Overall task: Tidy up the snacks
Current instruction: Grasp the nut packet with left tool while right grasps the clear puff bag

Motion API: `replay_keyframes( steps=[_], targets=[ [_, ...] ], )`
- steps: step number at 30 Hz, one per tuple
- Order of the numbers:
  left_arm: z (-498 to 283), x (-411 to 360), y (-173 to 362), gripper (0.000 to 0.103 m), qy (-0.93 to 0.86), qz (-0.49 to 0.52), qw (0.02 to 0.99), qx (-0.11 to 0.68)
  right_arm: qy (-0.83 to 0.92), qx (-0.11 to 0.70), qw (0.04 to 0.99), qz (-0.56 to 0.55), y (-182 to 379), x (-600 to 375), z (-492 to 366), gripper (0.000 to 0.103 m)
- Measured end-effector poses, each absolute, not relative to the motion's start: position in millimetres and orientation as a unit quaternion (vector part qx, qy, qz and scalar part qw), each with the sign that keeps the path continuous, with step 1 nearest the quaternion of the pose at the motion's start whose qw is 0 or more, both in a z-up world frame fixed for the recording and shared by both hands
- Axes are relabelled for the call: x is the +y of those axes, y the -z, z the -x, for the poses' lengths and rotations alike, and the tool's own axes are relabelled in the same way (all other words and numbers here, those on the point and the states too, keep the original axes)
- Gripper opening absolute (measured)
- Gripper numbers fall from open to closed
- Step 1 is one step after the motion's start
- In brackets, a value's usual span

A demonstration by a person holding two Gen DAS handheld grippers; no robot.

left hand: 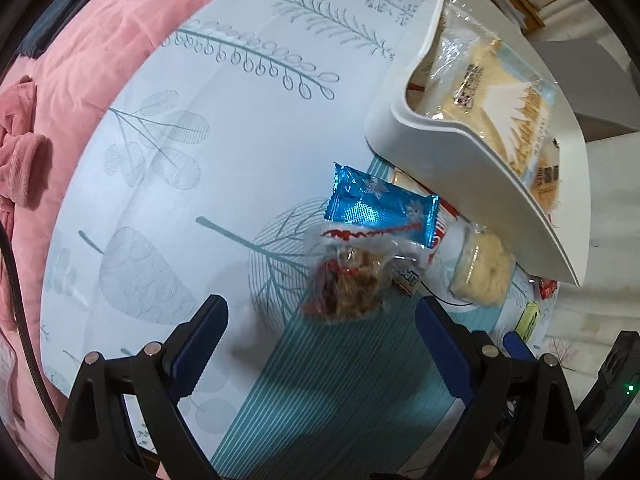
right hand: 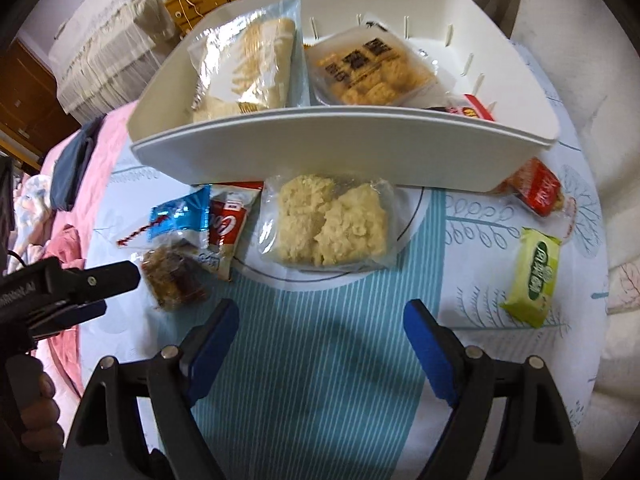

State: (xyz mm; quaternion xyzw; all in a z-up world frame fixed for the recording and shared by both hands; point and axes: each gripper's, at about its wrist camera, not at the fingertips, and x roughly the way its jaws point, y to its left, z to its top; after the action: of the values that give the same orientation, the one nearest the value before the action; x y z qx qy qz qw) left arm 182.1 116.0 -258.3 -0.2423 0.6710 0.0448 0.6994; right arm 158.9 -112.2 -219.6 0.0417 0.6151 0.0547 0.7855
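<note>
Left tongs [left hand: 320, 344]: spread wide, empty, poised over brown snack pack [left hand: 348, 284]; blue foil pack [left hand: 376, 204] just beyond. Right tongs [right hand: 320, 336]: spread wide, empty, aimed at clear pack of pale crumbly cakes [right hand: 332, 224]. Green pack [right hand: 536, 280] and red pack [right hand: 536, 188] to right; lettering unreadable. White bin [right hand: 320, 148] behind, holding bagged snacks. All on leaf-print bedsheet [left hand: 180, 160].

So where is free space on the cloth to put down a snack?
The teal striped band between the right claw and the pale crumbly pack is bare. So is the cloth left of the brown snack. Beside the white bin it is crowded.
</note>
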Motion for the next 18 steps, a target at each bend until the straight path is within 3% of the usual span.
replay_keyframes(
  steps=[7, 10, 18],
  targets=[
    [-191, 111, 275, 0.083, -0.04, 0.239, 0.686, 0.686, -0.035, 0.615, 0.788, -0.023, 237, -105, -174, 0.086],
    [-195, 111, 281, 0.082, -0.04, 0.241, 0.68, 0.691, -0.032, 0.618, 0.785, -0.02, 245, -101, -180, 0.086],
    [-202, 107, 286, 0.063, -0.024, 0.25, 0.679, 0.69, -0.021, 0.612, 0.791, -0.004, 259, -96, -189, 0.091]
  ],
)
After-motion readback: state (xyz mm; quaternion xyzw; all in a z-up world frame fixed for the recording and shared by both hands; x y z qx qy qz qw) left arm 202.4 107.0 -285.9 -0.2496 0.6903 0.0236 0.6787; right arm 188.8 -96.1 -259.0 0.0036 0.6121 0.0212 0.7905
